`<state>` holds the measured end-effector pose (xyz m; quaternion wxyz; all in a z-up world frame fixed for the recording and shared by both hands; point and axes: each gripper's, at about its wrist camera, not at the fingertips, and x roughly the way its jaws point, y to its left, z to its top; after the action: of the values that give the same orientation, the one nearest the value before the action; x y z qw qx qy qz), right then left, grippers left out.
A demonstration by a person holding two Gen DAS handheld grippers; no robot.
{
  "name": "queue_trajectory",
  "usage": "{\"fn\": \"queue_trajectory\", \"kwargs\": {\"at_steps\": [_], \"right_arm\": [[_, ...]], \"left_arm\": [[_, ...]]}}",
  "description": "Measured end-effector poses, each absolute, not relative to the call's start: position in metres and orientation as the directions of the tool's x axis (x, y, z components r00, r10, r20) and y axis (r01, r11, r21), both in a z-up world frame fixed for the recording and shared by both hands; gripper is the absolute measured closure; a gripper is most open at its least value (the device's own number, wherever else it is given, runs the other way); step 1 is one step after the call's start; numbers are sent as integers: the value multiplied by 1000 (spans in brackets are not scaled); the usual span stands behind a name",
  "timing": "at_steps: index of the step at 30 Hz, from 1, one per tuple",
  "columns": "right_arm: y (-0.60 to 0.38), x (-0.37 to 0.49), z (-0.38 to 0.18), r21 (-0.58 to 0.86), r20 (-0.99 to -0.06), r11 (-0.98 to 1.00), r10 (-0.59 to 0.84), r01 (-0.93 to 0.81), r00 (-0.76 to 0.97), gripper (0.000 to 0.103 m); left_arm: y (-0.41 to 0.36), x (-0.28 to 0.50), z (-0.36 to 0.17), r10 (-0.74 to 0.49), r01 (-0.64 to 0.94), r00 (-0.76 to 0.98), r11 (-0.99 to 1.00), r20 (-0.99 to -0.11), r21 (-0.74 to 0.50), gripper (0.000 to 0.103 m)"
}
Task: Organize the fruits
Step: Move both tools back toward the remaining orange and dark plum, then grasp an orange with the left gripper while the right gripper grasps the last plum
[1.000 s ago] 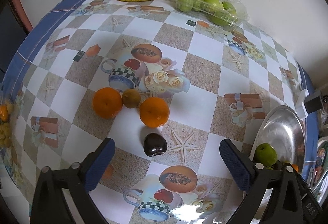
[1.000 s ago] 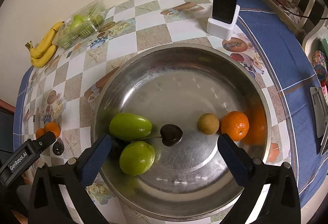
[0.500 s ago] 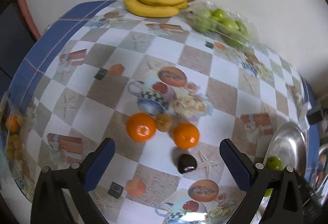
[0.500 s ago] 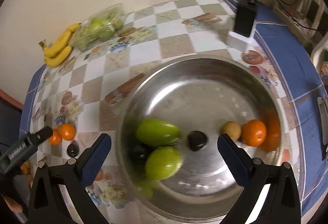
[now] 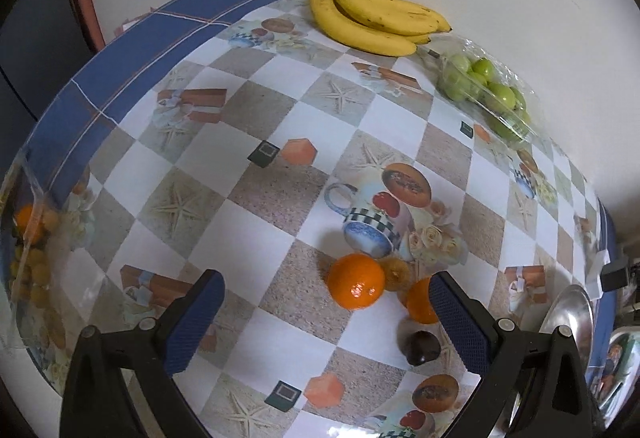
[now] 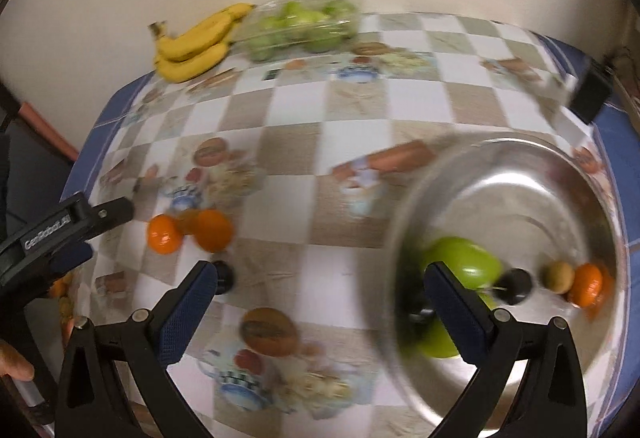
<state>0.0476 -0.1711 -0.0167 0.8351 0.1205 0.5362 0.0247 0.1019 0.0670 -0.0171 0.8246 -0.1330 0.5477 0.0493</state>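
**Both jaws apart over a fruit-strewn worktop**

The worktop (image 5: 256, 197), covered in a checkered printed cloth with a blue border, fills both views. At its right side sits a wide steel bowl (image 6: 552, 173), blurred in the right wrist view; it holds two green fruits (image 6: 468, 262), a dark plum-like fruit (image 6: 516, 282), a small brownish fruit (image 6: 556, 276) and an orange (image 6: 586, 284). Against the far wall lie a bunch of bananas (image 5: 372, 21) and, just beside it, a clear plastic tub of green fruits (image 5: 488, 93).

The left gripper (image 5: 326, 322) hangs above the cloth with its jaws wide apart and empty. The loose fruits lie toward its right finger: one orange (image 5: 356, 286) sits between the jaws, nearer the right one; a small brown fruit (image 5: 396, 272) touches it; a second orange (image 5: 420, 302) is partly hidden behind the right finger; a dark plum (image 5: 420, 346) lies just inside that finger, nearest the camera.

The right gripper (image 6: 320, 298) also has its jaws apart, holding nothing. Its right finger overlaps the bowl's near rim and the green fruits; its left finger covers part of the dark plum on the cloth, with the two oranges beyond it. Bare cloth lies between the jaws.
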Motion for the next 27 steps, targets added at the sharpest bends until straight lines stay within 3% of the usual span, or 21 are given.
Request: {"fn": "queue_trajectory", "kwargs": {"at_steps": [16, 27], "right_arm": [[-108, 62, -62, 227, -923, 974, 221, -20, 315, 0], [-96, 67, -69, 226, -923, 973, 229, -47, 309, 0]], "left_arm": [[68, 112, -50, -71, -175, 347, 975, -935, -139, 0], [82, 115, -57, -143, -228, 321, 948, -936, -223, 1]]}}
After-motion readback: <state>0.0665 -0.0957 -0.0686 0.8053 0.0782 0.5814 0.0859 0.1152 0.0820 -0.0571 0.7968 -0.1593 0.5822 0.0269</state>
